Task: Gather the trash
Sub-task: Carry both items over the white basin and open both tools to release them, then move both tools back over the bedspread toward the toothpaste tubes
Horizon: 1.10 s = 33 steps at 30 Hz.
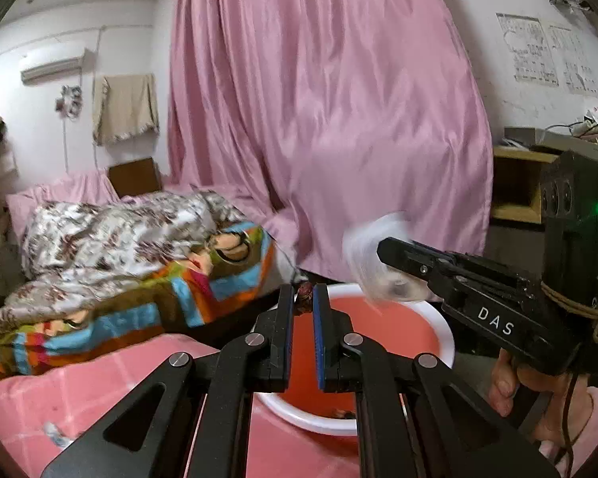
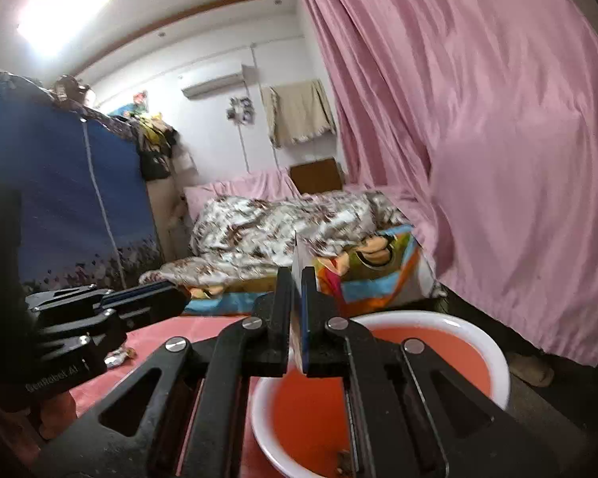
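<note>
My left gripper (image 1: 303, 294) is shut on a small dark reddish-brown scrap (image 1: 303, 302) and hangs over the far rim of a red basin with a white rim (image 1: 438, 320). In the left wrist view the right gripper (image 1: 383, 250) reaches in from the right, a blurred white piece (image 1: 368, 263) at its tip above the basin. In its own view the right gripper (image 2: 297, 275) is shut on a thin flat white piece of packaging (image 2: 297, 257), held on edge above the basin (image 2: 496, 352). Dark bits (image 2: 343, 458) lie at the basin's bottom.
The basin stands beside a pink checked cloth (image 1: 111, 374) bearing a small crumpled wrapper (image 2: 117, 356). Behind are a bed with patterned blankets (image 1: 131, 247), a pink curtain (image 1: 339, 119), a blue wardrobe (image 2: 59, 199) and a cluttered shelf (image 1: 538, 151). A hand (image 1: 510, 382) holds the right gripper.
</note>
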Each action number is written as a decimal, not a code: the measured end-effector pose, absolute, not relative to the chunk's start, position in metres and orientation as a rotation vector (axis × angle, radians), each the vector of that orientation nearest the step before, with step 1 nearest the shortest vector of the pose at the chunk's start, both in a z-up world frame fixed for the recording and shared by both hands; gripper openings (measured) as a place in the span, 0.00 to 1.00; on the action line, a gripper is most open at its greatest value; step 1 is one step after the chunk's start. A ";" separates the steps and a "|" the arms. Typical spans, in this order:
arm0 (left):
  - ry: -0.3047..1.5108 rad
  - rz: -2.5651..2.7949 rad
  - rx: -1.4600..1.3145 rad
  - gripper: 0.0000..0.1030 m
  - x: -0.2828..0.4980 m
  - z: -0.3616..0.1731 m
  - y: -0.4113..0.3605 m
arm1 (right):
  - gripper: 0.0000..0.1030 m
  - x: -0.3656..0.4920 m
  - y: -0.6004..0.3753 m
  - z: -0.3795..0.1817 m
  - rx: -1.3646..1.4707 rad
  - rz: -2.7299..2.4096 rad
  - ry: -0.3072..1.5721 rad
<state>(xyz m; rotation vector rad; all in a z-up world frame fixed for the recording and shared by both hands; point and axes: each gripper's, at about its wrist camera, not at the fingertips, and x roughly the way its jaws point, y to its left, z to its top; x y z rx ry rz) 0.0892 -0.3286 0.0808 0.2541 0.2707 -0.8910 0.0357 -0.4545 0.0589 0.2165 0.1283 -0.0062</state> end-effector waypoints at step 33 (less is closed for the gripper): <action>0.580 -0.854 0.047 0.35 0.144 0.057 -0.312 | 0.26 0.063 -0.467 0.047 0.312 -0.078 0.256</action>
